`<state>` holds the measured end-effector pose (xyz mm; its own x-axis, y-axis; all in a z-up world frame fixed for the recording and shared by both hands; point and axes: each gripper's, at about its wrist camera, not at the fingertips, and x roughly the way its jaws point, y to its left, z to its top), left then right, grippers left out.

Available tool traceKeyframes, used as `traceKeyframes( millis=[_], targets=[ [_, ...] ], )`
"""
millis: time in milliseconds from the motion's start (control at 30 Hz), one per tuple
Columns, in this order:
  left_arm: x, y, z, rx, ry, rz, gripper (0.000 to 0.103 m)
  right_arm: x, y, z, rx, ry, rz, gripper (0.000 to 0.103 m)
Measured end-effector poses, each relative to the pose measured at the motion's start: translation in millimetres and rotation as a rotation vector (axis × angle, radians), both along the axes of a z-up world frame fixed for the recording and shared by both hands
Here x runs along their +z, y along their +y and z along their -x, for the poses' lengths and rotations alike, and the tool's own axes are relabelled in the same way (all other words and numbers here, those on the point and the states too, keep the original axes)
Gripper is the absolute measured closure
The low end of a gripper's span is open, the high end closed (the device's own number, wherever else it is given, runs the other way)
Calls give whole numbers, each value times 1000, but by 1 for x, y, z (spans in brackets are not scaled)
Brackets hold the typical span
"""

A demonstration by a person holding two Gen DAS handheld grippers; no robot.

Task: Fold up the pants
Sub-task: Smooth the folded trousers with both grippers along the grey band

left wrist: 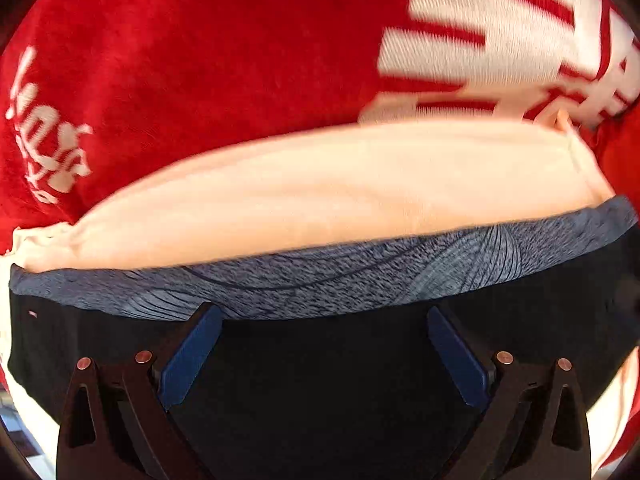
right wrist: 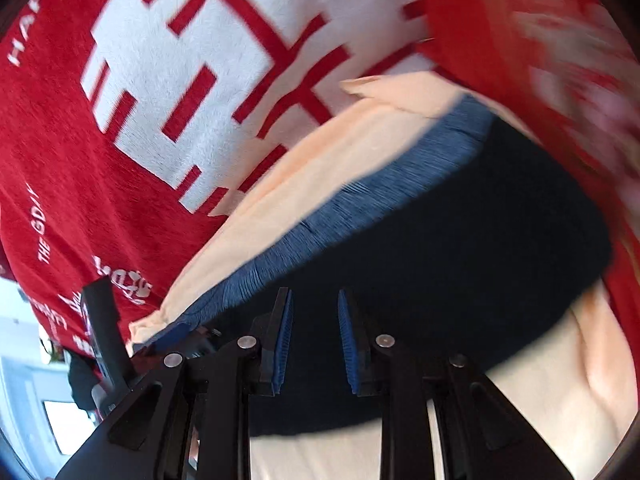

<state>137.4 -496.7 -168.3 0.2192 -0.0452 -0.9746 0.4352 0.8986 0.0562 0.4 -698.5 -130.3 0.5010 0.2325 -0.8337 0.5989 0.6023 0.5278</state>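
Note:
The pants are dark navy fabric (left wrist: pixel 320 368) with a blue-grey patterned waistband (left wrist: pixel 320 284), lying over a cream cloth (left wrist: pixel 320 196). My left gripper (left wrist: pixel 324 316) is open wide, its blue pads just short of the waistband, over the dark fabric. In the right wrist view the dark pants (right wrist: pixel 460 240) with the blue band (right wrist: pixel 360 200) lie on the cream cloth (right wrist: pixel 280 184). My right gripper (right wrist: pixel 314 300) is partly open over the dark fabric, holding nothing. The left gripper's finger (right wrist: pixel 100 320) shows at the left edge of that view.
A red cover with large white characters (left wrist: pixel 200 60) (right wrist: pixel 180 80) lies under everything. Both views are motion-blurred. A bright room background (right wrist: pixel 24 360) shows beyond the red cover's left edge.

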Motion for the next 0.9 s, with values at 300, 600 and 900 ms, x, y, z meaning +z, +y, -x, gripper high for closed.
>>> traceKeyframes(
  millis=[300,600,900],
  targets=[
    [-2,15,5,-3,-43,44,0,-27,-41,-42,-24,88,148,78],
    [-3,21,16,-1,-44,49,0,3,-65,-29,-145,208,348,63],
    [-2,13,18,-1,-48,46,0,8,16,30,-33,189,221,43]
  ],
)
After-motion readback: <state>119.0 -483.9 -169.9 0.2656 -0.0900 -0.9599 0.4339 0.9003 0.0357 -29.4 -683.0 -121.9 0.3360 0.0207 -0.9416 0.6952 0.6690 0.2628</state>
